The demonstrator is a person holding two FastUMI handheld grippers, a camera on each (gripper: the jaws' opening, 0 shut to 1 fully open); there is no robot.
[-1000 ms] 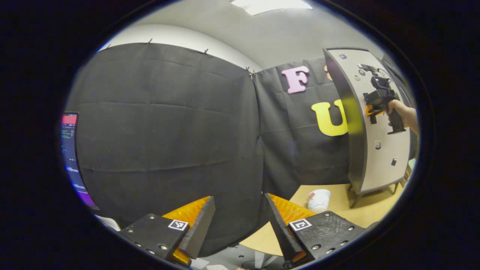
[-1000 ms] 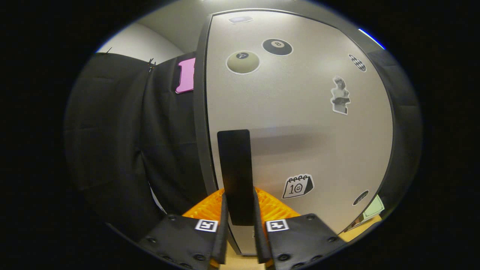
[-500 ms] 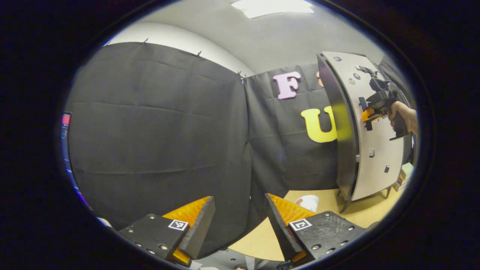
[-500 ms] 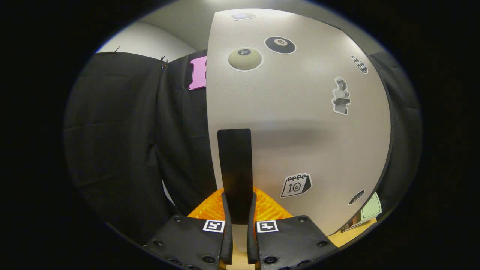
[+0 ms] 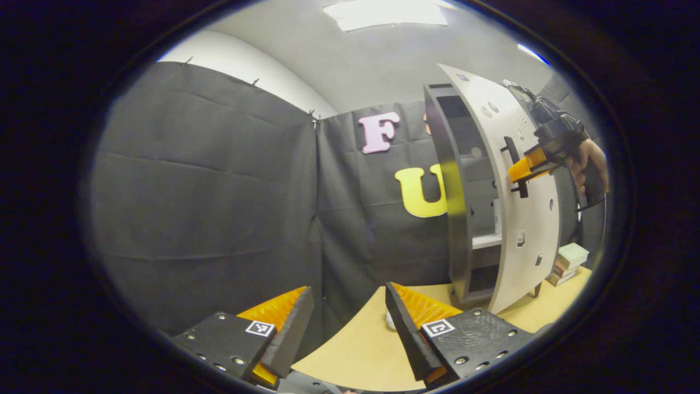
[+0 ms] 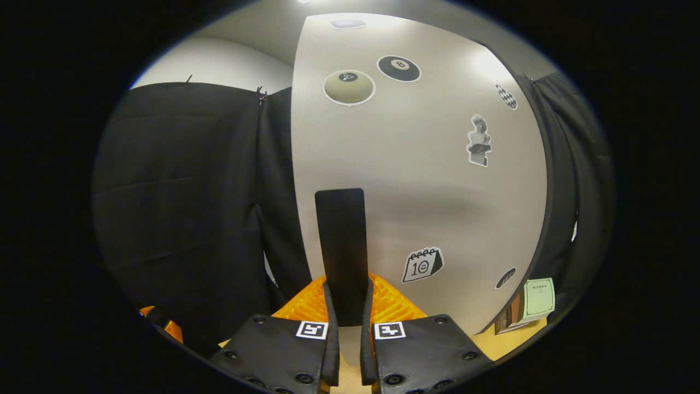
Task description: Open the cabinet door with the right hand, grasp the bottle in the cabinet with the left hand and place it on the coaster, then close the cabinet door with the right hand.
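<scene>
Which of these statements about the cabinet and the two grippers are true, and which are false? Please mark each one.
1. The right gripper is shut on the door handle. True.
2. The cabinet door is fully closed. False: it stands partly open, and the shelves inside show in the left gripper view.
3. The left gripper holds a bottle. False: its fingers are apart with nothing between them.
4. Stickers are on the front of the door, among them a black ball sticker. True.
5. A stack of books lies on the table beside the cabinet. True.
</scene>
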